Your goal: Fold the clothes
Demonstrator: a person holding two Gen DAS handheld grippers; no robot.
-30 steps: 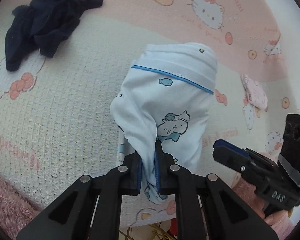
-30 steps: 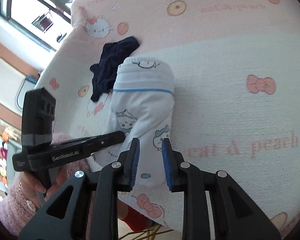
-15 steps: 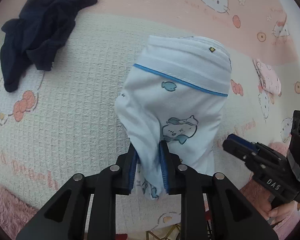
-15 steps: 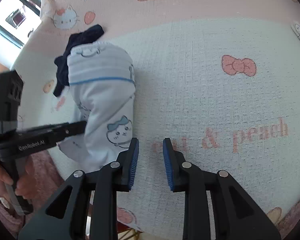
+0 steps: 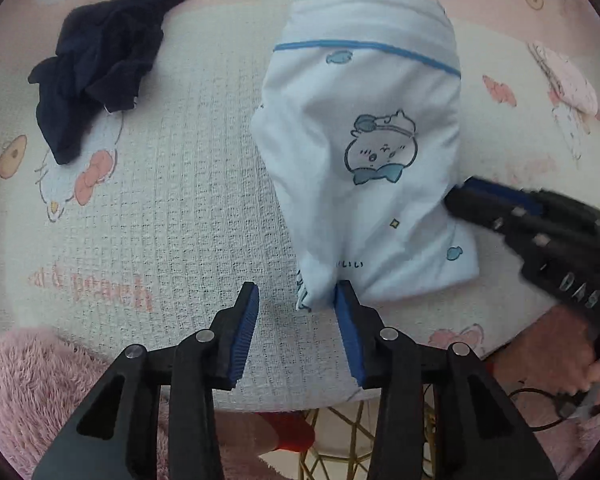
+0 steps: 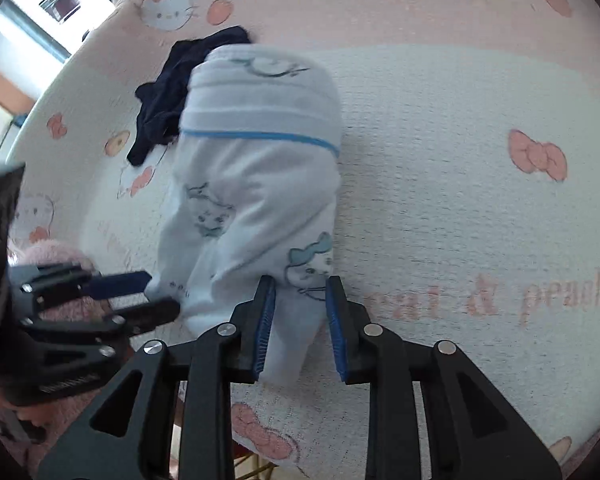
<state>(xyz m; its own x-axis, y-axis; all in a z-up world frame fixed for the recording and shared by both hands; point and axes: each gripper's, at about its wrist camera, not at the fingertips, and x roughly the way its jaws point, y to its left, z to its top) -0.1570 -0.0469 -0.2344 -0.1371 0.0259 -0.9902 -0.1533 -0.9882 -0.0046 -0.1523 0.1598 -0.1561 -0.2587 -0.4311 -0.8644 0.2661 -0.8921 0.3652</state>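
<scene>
A light blue garment (image 5: 364, 140) with cartoon prints and a blue stripe lies lengthwise on the Hello Kitty cloth (image 5: 160, 200). My left gripper (image 5: 296, 312) is open at the garment's near corner, and only its right finger touches the fabric. From the right, my right gripper (image 5: 460, 192) reaches the garment's edge, blurred. In the right wrist view the garment (image 6: 260, 184) ends between the fingers of my right gripper (image 6: 300, 320), which stand apart, so it is open. The left gripper (image 6: 156, 292) is open beside the garment's left edge.
A crumpled navy garment (image 5: 100, 60) lies at the far left, partly hidden behind the blue one in the right wrist view (image 6: 168, 92). A small pink folded piece (image 5: 568, 76) sits at the far right. A hand (image 5: 552, 344) holds the right gripper. Pink fluffy fabric (image 5: 20, 380) borders the near edge.
My left gripper opened and let go of the light blue garment, which now lies flat. The right gripper moved left so the garment's near end lies between its fingers.
</scene>
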